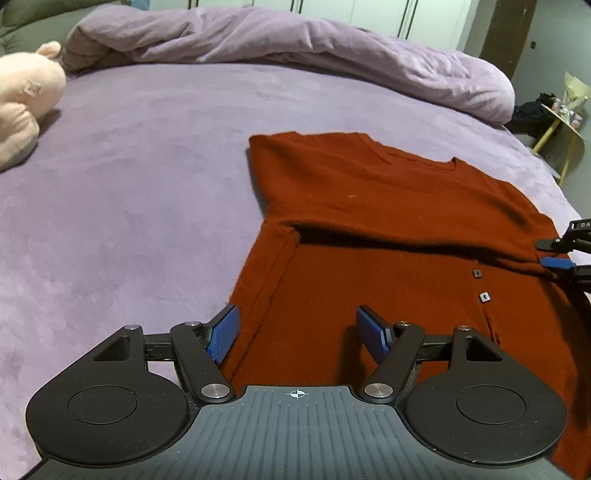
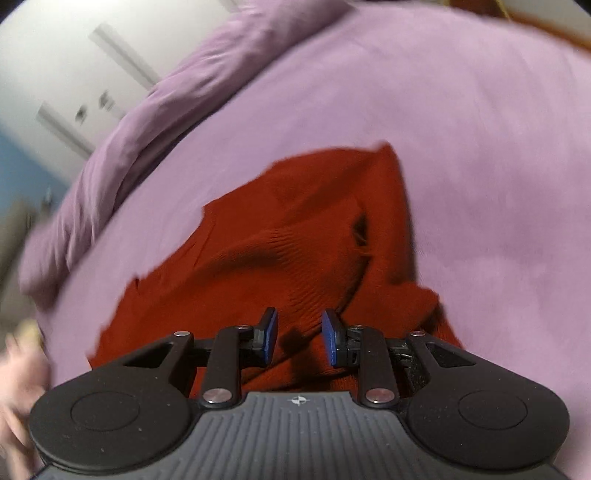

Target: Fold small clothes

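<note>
Fingers (image 1: 221, 332) of the left gripper (image 1: 299, 330) are spread wide, released, over the red sweater's (image 1: 369, 206) near edge on the purple bed (image 1: 129, 184). Right gripper (image 2: 299, 332) fingers stand apart above bunched knit; a grasp cannot be told.

You face a bed (image 1: 147, 177) under a lilac plush cover. A rumpled duvet (image 1: 314, 48) in the same lilac lies bunched along its far edge. Behind it you see white wardrobe doors (image 1: 369, 11) with dark vertical seams. A dark wooden post (image 1: 506, 33) stands at the right. Beside the bed, a yellow-legged side table (image 1: 561, 122) holds small clutter. A pink plush toy (image 1: 22, 96) rests at the left. Lighting is dim, indoor.
</note>
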`<state>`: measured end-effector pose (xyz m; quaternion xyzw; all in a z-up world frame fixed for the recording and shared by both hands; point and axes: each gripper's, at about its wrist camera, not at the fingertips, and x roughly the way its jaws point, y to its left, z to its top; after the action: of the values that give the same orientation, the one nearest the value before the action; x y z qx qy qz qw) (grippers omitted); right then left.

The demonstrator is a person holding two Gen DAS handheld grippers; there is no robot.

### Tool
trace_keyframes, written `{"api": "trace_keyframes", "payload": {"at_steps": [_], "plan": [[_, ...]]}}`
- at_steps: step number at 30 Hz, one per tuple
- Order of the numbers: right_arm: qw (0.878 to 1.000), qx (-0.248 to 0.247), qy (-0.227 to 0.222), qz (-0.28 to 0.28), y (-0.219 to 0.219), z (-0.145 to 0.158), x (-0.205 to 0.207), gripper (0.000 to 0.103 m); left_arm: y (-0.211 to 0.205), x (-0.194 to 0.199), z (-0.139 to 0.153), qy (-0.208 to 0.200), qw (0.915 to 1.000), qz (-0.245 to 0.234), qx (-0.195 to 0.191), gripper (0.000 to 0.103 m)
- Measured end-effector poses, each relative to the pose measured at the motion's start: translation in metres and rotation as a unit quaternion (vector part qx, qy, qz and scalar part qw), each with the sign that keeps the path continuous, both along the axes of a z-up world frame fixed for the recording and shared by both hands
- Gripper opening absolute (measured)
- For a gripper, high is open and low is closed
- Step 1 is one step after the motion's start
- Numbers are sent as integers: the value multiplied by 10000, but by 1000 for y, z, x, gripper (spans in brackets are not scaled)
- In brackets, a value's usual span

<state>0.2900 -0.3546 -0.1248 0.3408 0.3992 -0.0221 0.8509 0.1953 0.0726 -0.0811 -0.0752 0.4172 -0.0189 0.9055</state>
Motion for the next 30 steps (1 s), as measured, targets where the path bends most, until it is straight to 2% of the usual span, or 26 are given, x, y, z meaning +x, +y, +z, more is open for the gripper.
{"api": "trace_keyframes", "payload": {"at_steps": [5, 6, 9, 11, 12, 14, 16, 17, 18, 20, 21, 22, 27, 30], "plan": [[9973, 603, 53, -417, -9, -6, 0, 25, 4, -2, 1, 17, 10000, -31, -87, 75], [9972, 594, 33, -445, -9, -6, -1, 23, 5, -1, 1, 40, 9999, -31, -112, 75], [9977, 455, 154, -477, -8, -13, 3, 2, 9, -3, 2, 105, 9998, -16, -167, 75], [9983, 419, 81, -402, -9, -16, 4, 0, 12, -7, 5, 124, 9997, -23, -225, 75], [9989, 347, 39, -324, -10, -16, 4, 0, 14, -9, 7, 141, 9996, -43, -260, 75], [9993, -235, -72, -285, -8, -6, -4, 0, 20, -16, 12, 184, 9993, -147, -286, 75], [9966, -783, -200, -184, -3, 6, -17, 0, 25, -24, 15, 262, 9991, -274, -180, 75], [9961, -854, -208, -80, -6, 10, -25, 1, 28, -29, 17, 300, 9989, -350, -110, 75], [9962, -827, -243, 77, -7, 14, -36, 2, 31, -34, 18, 338, 9985, -433, -64, 75], [9961, -669, -319, 489, -7, 21, -63, 19, 40, -46, 18, 461, 9974, -555, -77, 75], [9955, -621, -257, 672, -6, 23, -77, 38, 45, -53, 16, 535, 9968, -567, -152, 75], [9951, -586, -230, 763, -7, 25, -95, 47, 50, -59, 15, 610, 9963, -549, -235, 75], [9945, -683, 49, 796, -20, 21, -200, 46, 62, -90, -2, 1038, 9890, -492, -926, 71], [9939, -684, 89, 859, -23, 20, -244, 45, 58, -105, -8, 1212, 9856, -569, -1029, 65]]}}
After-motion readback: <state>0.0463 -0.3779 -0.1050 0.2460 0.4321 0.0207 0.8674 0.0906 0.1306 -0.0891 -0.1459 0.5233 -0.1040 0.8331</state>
